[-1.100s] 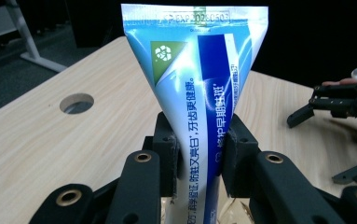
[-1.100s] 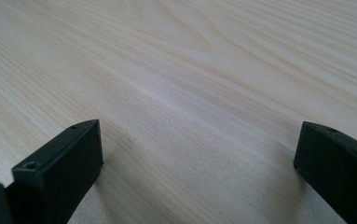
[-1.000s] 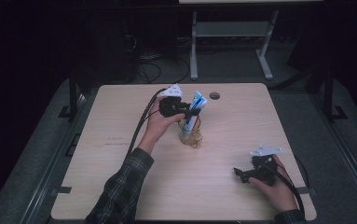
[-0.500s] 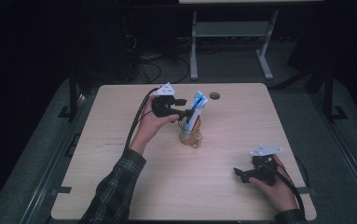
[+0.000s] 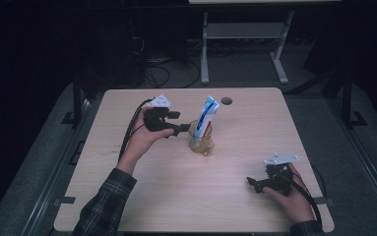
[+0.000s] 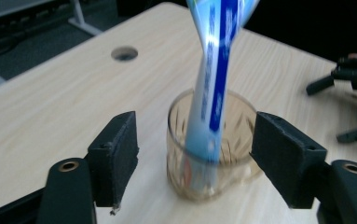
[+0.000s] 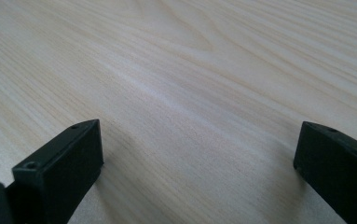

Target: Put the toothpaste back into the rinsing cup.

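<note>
Two open tools are out: the left tool (image 5: 176, 124), whose jaws have just been opening with nothing between them, should back away slowly so the toothpaste tube (image 5: 206, 115) stays leaning in the glass cup (image 5: 201, 140) mid-surface, while the right tool (image 5: 256, 183) rests at the near right.

Plaid flannel sleeves (image 5: 102, 206); black claws (image 5: 175, 123) with grey triangular plates and black cables.

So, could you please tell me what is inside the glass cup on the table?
A blue-and-white toothpaste tube stands in the glass cup, leaning against its rim, top poking well above it. Its lower end blurs behind the tinted glass; anything else at the bottom cannot be made out.
</note>
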`<state>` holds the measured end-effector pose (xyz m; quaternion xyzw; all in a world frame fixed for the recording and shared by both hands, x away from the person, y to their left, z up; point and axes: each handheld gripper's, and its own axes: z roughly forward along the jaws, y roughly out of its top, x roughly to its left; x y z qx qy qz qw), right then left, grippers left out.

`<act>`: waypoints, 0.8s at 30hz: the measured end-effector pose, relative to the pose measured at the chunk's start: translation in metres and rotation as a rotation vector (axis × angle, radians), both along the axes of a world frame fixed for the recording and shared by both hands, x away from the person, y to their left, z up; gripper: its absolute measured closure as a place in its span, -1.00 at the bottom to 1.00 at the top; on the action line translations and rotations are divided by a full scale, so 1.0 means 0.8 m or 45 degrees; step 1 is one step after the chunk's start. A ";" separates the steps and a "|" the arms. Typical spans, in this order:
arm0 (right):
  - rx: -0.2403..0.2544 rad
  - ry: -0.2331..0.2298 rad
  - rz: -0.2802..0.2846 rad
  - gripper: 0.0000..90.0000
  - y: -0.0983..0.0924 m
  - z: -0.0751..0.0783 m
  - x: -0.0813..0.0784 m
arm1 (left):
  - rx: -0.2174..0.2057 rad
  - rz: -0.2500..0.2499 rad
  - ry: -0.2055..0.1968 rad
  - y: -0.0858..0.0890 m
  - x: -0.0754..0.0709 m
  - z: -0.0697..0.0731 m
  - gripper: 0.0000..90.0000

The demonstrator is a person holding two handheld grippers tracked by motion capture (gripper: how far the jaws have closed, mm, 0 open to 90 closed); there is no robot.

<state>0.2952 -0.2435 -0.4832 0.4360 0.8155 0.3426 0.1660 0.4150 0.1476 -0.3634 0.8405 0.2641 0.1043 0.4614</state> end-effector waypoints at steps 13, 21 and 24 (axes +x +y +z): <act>-0.001 -0.002 0.001 -0.98 0.000 0.000 0.000 | 0.092 0.090 0.044 0.043 -0.049 -0.032 -0.39; 0.000 0.000 -0.001 -0.99 0.000 0.000 0.000 | 0.125 0.129 0.061 0.067 -0.076 -0.056 -0.40; 0.000 -0.001 -0.001 -0.98 0.000 0.000 0.001 | 0.131 0.142 0.064 0.077 -0.087 -0.063 -0.41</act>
